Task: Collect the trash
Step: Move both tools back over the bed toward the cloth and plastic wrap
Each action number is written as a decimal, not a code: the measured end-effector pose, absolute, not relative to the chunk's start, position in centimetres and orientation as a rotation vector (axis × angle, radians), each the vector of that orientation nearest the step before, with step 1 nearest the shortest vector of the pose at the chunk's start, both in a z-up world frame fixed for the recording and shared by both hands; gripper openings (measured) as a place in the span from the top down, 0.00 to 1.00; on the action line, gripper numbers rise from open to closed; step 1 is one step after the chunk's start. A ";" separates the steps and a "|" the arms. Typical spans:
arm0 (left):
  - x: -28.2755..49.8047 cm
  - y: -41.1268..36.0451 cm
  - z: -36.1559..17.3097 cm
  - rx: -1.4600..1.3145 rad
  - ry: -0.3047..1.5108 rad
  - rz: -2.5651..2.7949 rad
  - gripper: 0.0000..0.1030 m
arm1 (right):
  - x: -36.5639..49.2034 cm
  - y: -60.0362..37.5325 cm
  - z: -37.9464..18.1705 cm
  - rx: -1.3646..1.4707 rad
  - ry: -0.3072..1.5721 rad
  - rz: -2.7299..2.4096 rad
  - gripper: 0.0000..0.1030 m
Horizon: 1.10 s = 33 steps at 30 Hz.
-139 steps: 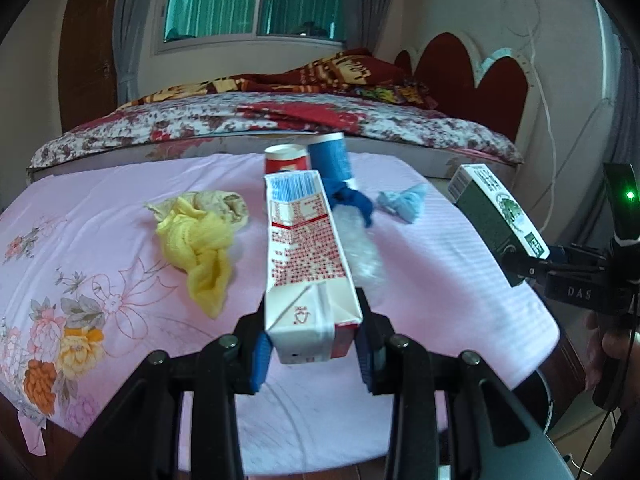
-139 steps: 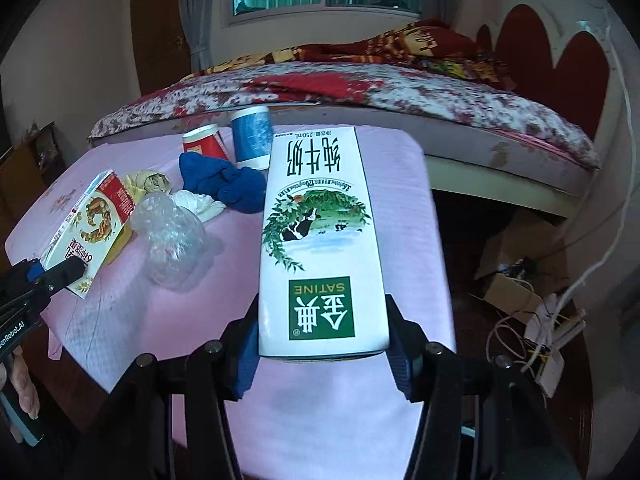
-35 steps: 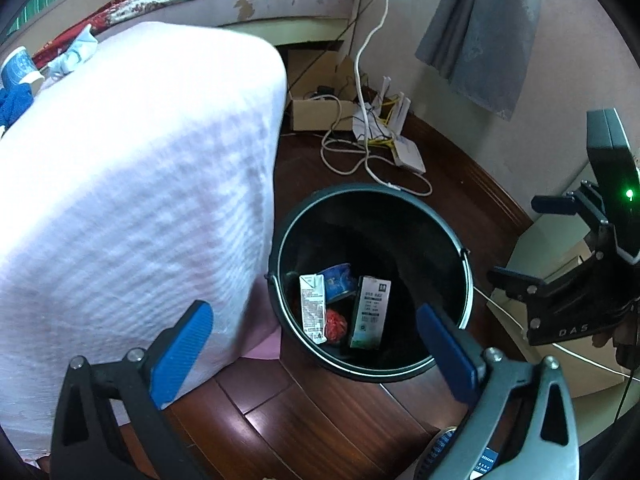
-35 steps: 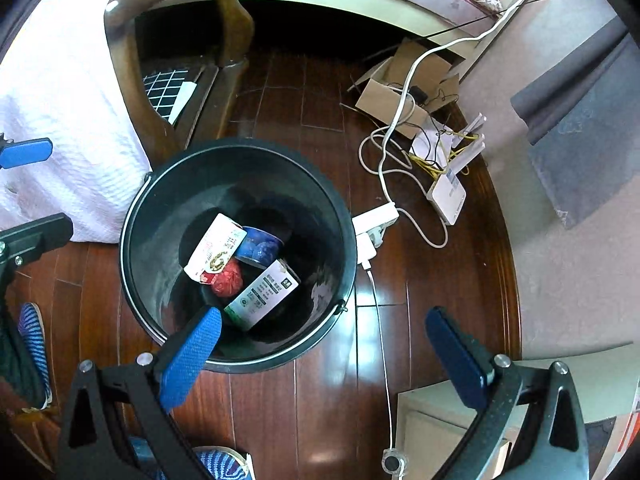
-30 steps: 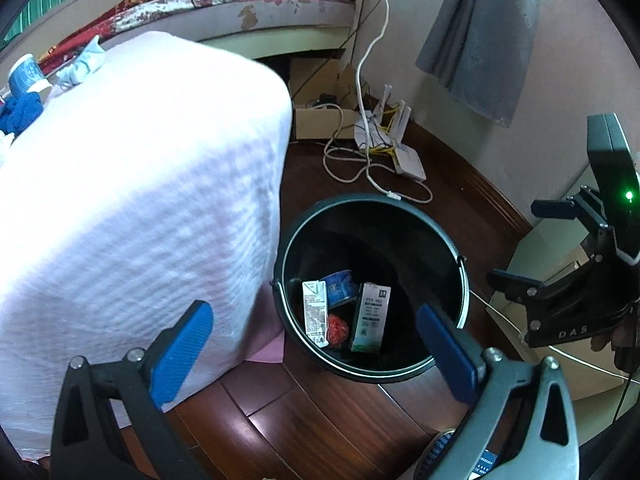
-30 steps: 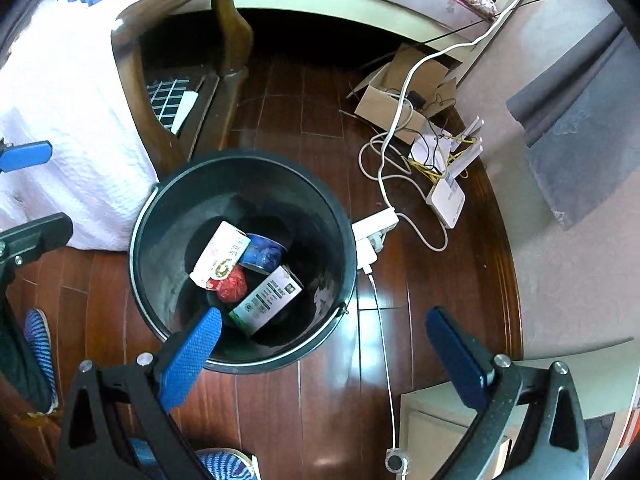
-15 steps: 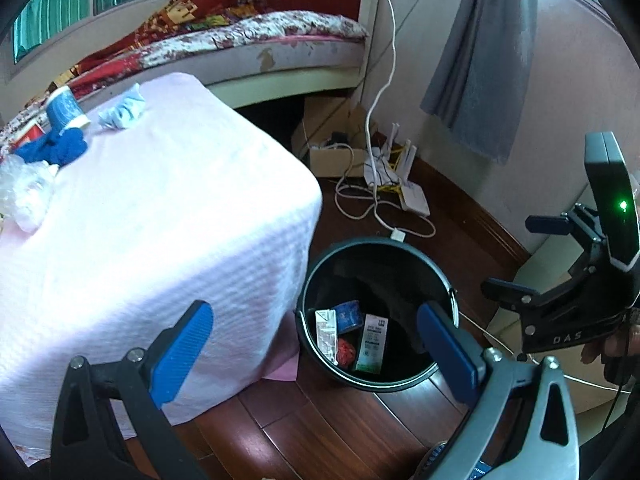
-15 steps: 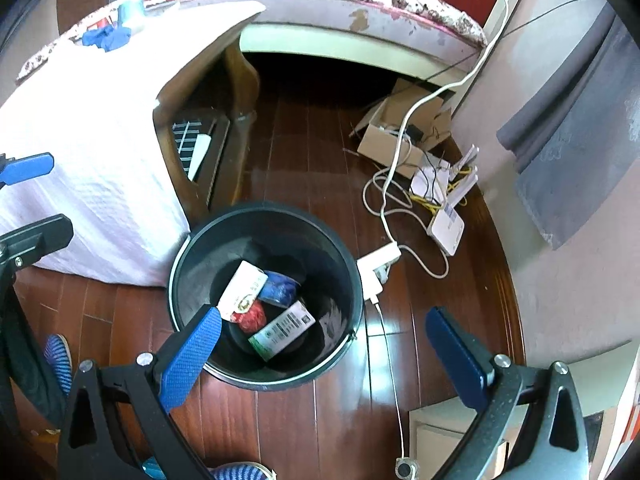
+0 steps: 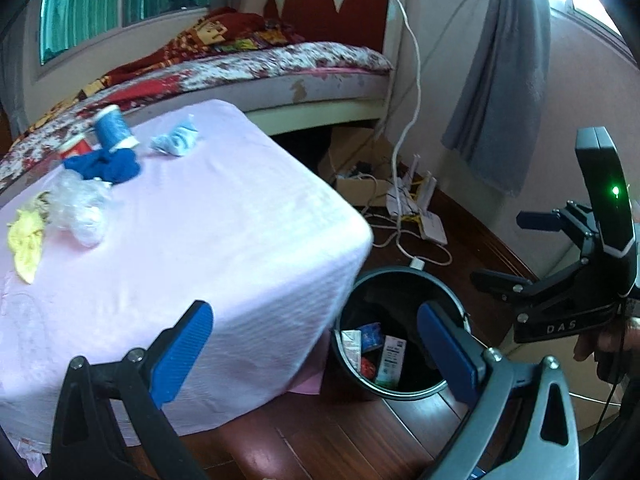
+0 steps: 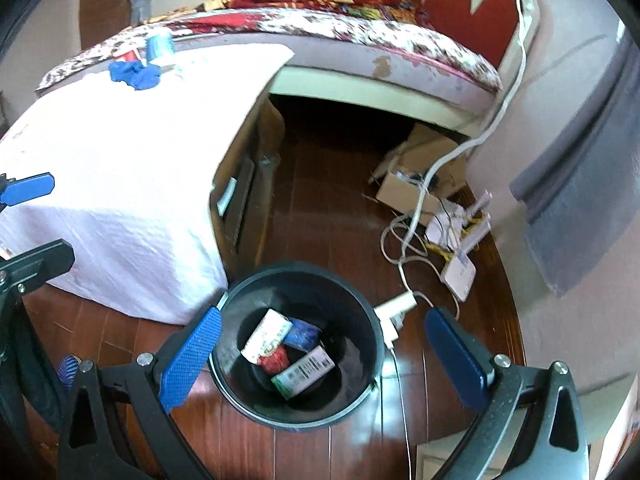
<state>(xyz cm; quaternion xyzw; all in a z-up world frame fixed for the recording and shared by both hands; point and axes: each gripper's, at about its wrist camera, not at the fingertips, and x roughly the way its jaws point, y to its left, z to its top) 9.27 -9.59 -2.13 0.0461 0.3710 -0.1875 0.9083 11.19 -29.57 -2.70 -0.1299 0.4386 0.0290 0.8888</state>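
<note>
Both cartons that were clamped in the claws a few seconds ago now lie in the black bin (image 10: 362, 312), and both cameras have since lifted away from it, so the table has come back into sight. The left gripper (image 9: 316, 350) stands wide open with nothing between its blue pads, raised over the near corner of the pink-covered table (image 9: 224, 240); the right gripper (image 10: 330, 354) is likewise spread wide and empty, hanging above the bin on the wooden floor just beside that corner. In the bin the red-and-white carton (image 10: 266, 334) and the green-and-white carton (image 10: 302, 372) rest among a red and a blue scrap. The trash not yet collected sits toward the far left part of the tabletop: a clear crumpled plastic wad (image 9: 82, 210) nearest, a yellow rag (image 9: 26, 242) to its left at the edge of view, a dark blue cloth (image 9: 106, 166) behind it, a blue cup (image 9: 110, 126) and a red cup (image 9: 74, 146) farther back, and a pale blue wad (image 9: 178, 140) to the right of those. From the left gripper all of it lies ahead and to the left, well apart from the pads; this claw looks the nearer one, since the right is off the table over the bin. The yellow rag's long axis appears to run roughly toward the camera.
</note>
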 end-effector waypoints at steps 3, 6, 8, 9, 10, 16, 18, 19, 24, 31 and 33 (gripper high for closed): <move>9.3 -8.0 -1.8 0.086 0.751 -0.353 0.01 | 12.0 -28.0 -2.2 -0.277 0.888 0.091 0.00; 9.6 -6.1 -1.6 0.073 0.745 -0.307 0.01 | 13.0 -25.9 -1.6 -0.281 0.866 0.126 0.00; 9.9 -4.6 -1.5 0.063 0.744 -0.282 0.01 | 13.7 -24.5 -1.3 -0.279 0.850 0.154 0.00; 10.0 -3.7 -1.4 0.055 0.744 -0.265 0.01 | 14.0 -23.6 -1.1 -0.278 0.839 0.169 0.00; 10.2 -2.8 -1.4 0.048 0.742 -0.246 0.01 | 14.4 -22.7 -0.9 -0.276 0.830 0.186 0.00; 10.7 3.0 -1.0 0.020 0.727 -0.117 0.01 | 16.8 -17.3 -0.1 -0.243 0.796 0.287 0.00; 10.7 5.1 -0.8 -0.007 0.716 -0.082 0.01 | 17.6 -15.0 0.1 -0.245 0.792 0.318 0.00; 10.6 6.1 -0.7 -0.021 0.707 -0.067 0.01 | 18.1 -13.9 0.2 -0.253 0.796 0.325 0.00; 10.8 10.6 -0.6 -0.053 0.690 0.028 0.01 | 19.7 -9.2 0.5 -0.229 0.798 0.375 0.00; 12.5 15.8 -1.3 -0.077 0.687 0.138 0.06 | 21.8 -3.5 1.1 -0.209 0.720 0.434 0.00; 13.5 17.5 -1.7 -0.103 0.701 0.148 0.12 | 22.5 -2.4 0.9 -0.204 0.721 0.444 0.00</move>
